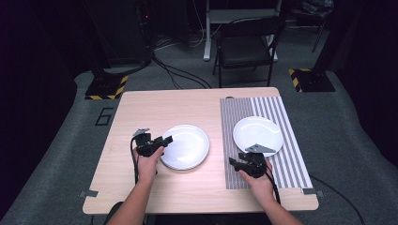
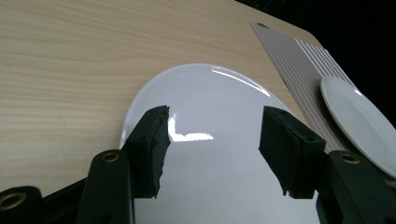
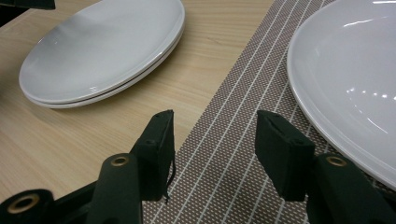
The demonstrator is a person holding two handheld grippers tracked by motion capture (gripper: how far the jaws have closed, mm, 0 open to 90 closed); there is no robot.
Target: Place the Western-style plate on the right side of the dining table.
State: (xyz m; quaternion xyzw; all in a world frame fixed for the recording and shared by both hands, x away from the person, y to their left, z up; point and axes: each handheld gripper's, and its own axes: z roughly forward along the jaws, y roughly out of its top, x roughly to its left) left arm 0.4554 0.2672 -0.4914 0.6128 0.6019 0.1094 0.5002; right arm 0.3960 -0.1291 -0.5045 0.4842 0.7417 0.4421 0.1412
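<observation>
A stack of two white plates (image 1: 186,146) (image 2: 219,154) (image 3: 100,51) lies on the wooden table, left of centre. My left gripper (image 1: 165,139) (image 2: 214,149) hovers open over the stack's left rim, jaws apart with nothing between them. A single white plate (image 1: 257,135) (image 3: 348,74) (image 2: 359,121) rests on the striped placemat (image 1: 277,164) (image 3: 224,163) at the right. My right gripper (image 1: 233,162) (image 3: 215,149) stands open above the placemat's left edge, just in front of that plate, holding nothing.
The wooden table (image 1: 141,117) has bare room at the left and back. A black folding chair (image 1: 246,49) stands beyond the far edge, with cables and yellow-black striped stand feet (image 1: 107,87) on the floor.
</observation>
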